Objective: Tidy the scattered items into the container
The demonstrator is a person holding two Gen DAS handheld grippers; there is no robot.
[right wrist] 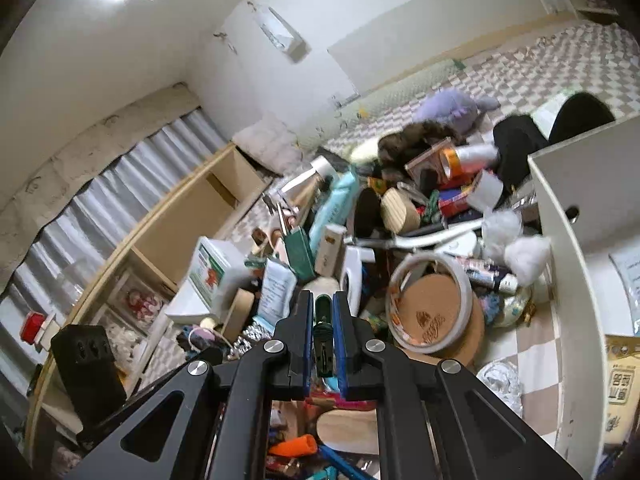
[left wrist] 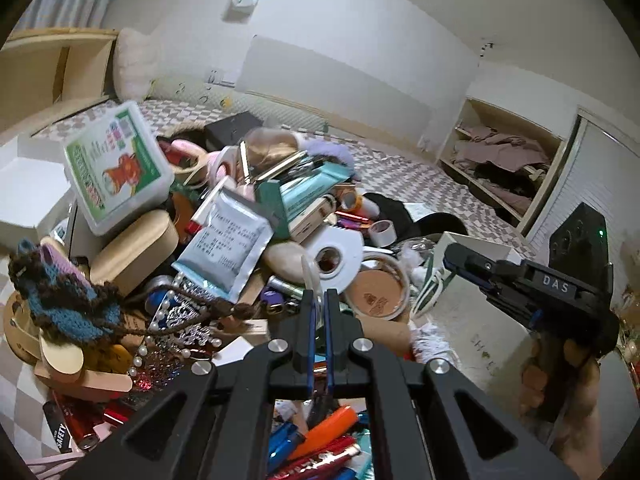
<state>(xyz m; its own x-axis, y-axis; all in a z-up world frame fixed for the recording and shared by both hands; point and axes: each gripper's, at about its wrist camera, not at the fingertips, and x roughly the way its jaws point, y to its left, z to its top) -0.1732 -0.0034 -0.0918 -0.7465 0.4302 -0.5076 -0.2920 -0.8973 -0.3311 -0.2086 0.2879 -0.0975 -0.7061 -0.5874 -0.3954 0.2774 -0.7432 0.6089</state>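
My black tool (left wrist: pixel 320 300) with blue pads hangs over a bed sheet (left wrist: pixel 400 168) checked beige and white, beside a white box with a green label (left wrist: pixel 116 164), a blue-and-brown knitted pouch (left wrist: pixel 64 304), an orange lighter (left wrist: pixel 328 428) and a lilac plush toy (right wrist: pixel 448 106)

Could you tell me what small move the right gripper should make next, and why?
Probably carry the dark green clip toward the white container on its right: the right gripper is already shut on it, above the pile.
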